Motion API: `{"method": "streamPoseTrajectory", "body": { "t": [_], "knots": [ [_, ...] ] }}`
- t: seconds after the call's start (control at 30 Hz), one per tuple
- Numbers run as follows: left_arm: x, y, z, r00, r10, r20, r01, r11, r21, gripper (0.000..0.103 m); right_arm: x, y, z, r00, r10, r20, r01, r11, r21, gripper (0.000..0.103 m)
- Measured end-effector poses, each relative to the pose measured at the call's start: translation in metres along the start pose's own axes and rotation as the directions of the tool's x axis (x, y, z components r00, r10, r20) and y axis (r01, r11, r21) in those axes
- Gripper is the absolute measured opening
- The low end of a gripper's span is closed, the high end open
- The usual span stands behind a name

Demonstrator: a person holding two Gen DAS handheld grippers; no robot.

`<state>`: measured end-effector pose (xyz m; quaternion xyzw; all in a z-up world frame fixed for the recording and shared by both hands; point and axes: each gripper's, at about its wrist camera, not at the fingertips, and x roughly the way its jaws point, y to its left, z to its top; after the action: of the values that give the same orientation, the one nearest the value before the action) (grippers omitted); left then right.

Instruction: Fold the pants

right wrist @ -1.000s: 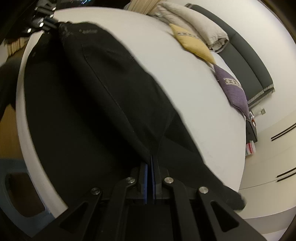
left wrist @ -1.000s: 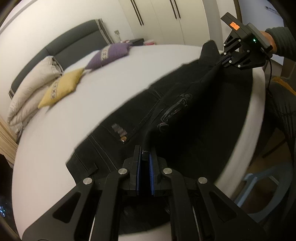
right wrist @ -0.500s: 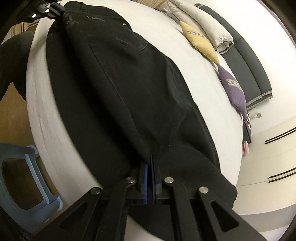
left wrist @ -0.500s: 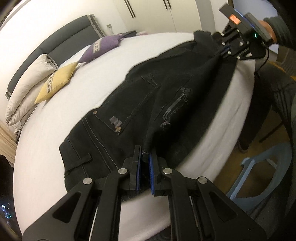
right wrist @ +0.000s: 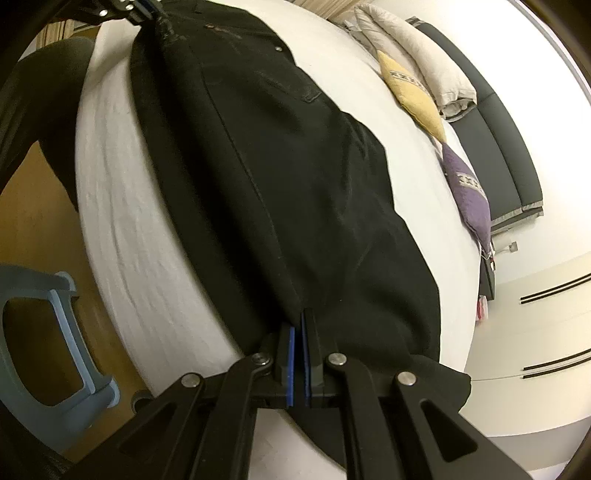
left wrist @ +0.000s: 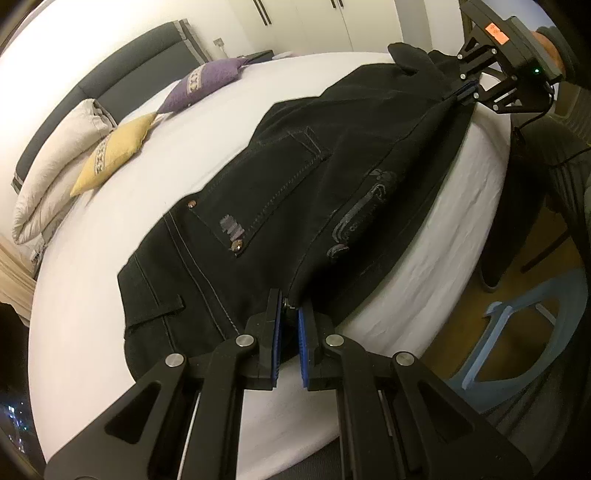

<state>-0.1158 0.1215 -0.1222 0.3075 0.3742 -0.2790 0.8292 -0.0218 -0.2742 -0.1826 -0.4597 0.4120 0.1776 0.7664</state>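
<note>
Black pants (left wrist: pixel 295 192) lie folded lengthwise along the near edge of a white bed (left wrist: pixel 92 258). My left gripper (left wrist: pixel 289 317) is shut on the waistband end of the pants, with a small gap between its blue pads. My right gripper (right wrist: pixel 298 325) is shut on the leg end of the pants (right wrist: pixel 277 184). Each gripper also shows in the other view: the right one in the left wrist view (left wrist: pixel 469 88), the left one in the right wrist view (right wrist: pixel 146 9). The pants stretch between the two, resting on the mattress.
A yellow cushion (left wrist: pixel 114 155), a purple cushion (left wrist: pixel 203 86) and a folded beige duvet (left wrist: pixel 55 162) lie by the dark headboard (left wrist: pixel 122 62). A blue plastic stool (left wrist: pixel 524 332) stands on the wooden floor beside the bed. White wardrobes (right wrist: pixel 535 332) stand behind.
Both grippers have lowered the stretched pants onto the bed and drawn them toward the near edge. The pants now lie flatter. The left pads have parted slightly.
</note>
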Motion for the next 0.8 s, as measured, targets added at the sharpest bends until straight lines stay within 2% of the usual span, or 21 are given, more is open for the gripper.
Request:
{"method": "streamPoseTrajectory", "body": {
  "t": [0.27, 0.4, 0.53, 0.63, 0.7, 0.8],
  "knots": [
    [0.008, -0.002, -0.001, 0.999, -0.003, -0.036, 0.002, 1.0, -0.015, 0.01, 0.007, 0.009, -0.006, 1.0, -0.022, 0.006, 0.022, 1.0, 0.0, 0.004],
    [0.004, 0.001, -0.001, 0.994, -0.045, -0.099, 0.045, 0.999, -0.002, 0.018, 0.006, 0.018, -0.008, 0.998, -0.056, 0.011, 0.056, 0.998, -0.016, 0.005],
    [-0.002, 0.007, -0.008, 0.983, -0.076, -0.169, 0.075, 0.997, -0.009, 0.019, 0.004, 0.021, -0.009, 0.997, -0.069, 0.016, 0.069, 0.998, 0.005, 0.005],
    [-0.016, 0.02, 0.003, 0.989, -0.081, -0.122, 0.07, 0.993, -0.091, 0.019, 0.002, 0.024, -0.008, 0.996, -0.084, 0.012, 0.084, 0.996, 0.009, 0.005],
    [-0.022, 0.023, 0.023, 0.995, -0.09, -0.049, 0.082, 0.986, -0.146, 0.019, 0.001, 0.025, -0.008, 0.995, -0.095, 0.011, 0.095, 0.995, 0.005, 0.005],
    [-0.011, 0.017, 0.06, 0.995, -0.097, 0.022, 0.1, 0.978, -0.183, 0.019, -0.001, 0.026, -0.009, 0.995, -0.097, 0.014, 0.097, 0.995, 0.019, 0.005]
  ]
}}
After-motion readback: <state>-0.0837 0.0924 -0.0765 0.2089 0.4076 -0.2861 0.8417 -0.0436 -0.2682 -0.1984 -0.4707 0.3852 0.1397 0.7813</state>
